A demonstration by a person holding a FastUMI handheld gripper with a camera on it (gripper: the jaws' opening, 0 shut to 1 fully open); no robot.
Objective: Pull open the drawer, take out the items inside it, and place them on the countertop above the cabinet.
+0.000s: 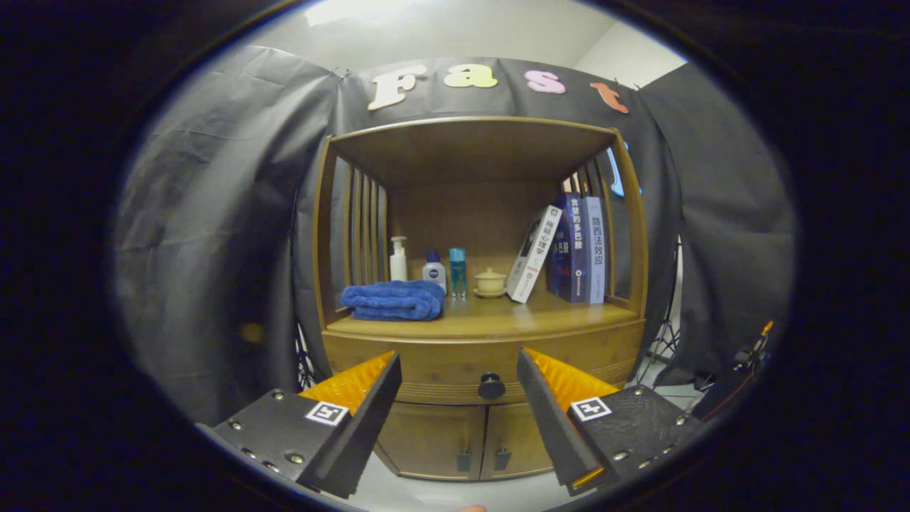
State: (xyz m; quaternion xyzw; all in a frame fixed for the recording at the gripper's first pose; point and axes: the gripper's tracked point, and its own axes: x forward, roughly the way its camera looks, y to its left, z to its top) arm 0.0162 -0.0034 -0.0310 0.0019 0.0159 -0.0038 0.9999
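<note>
A wooden cabinet stands ahead of me, with its drawer (441,366) closed below the countertop (490,321). The drawer's round dark knob (491,385) sits a little beyond my fingers, between them and slightly right of the middle. My gripper (458,366) is open, its fingers spread wide with nothing between them, some way short of the drawer front. Whatever is inside the drawer is hidden.
On the countertop lie a folded blue towel (394,300), a pump bottle (399,259), two small bottles (446,270), a little lidded cup (490,281) and several books (569,249), one leaning. Two small doors (462,441) sit below the drawer. A tripod (665,341) stands to the right.
</note>
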